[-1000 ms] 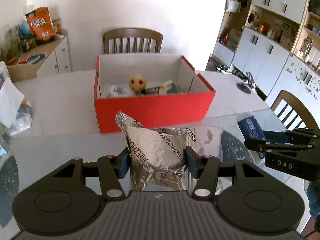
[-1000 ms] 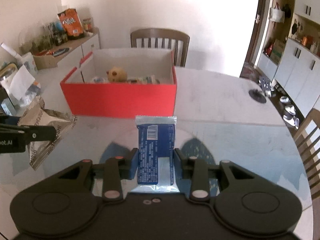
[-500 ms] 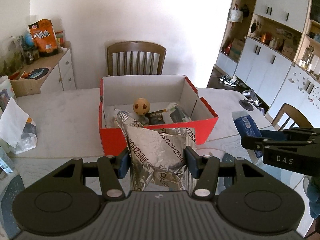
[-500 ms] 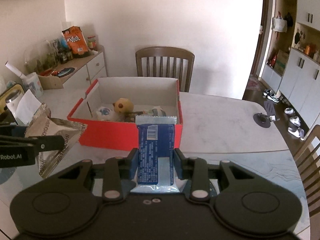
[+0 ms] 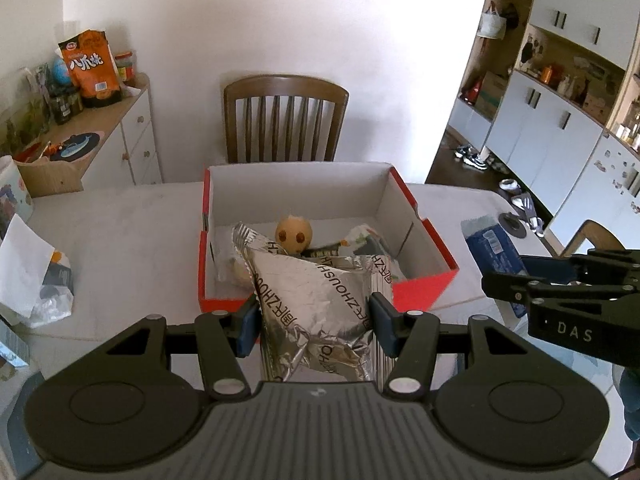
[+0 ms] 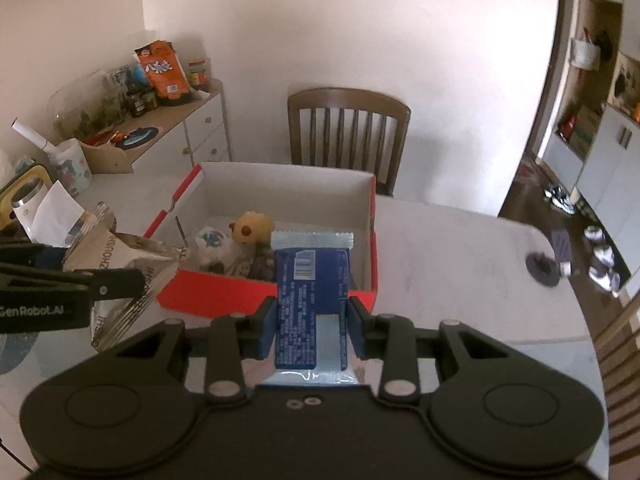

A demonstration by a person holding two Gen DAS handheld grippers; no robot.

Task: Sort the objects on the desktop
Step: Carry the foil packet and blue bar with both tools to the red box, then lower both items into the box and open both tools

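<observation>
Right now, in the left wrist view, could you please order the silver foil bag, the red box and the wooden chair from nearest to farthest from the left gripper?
1. Silver foil bag, clamped in the left gripper.
2. Red box, just ahead.
3. Wooden chair, beyond the table.

White wall (image 5: 280,20), wooden chair (image 5: 285,118) behind pale table (image 5: 120,220), cluttered sideboard (image 5: 120,136) left, white cabinets (image 5: 560,128) right

In the left wrist view the box (image 5: 420,284) sat mid-frame on the table (image 5: 112,224), a chair (image 5: 285,120) behind it and my foil bag (image 5: 316,304) before it at lower centre. My packet (image 5: 494,250) hung at right; a cabinet (image 5: 132,140) stood upper left.
</observation>
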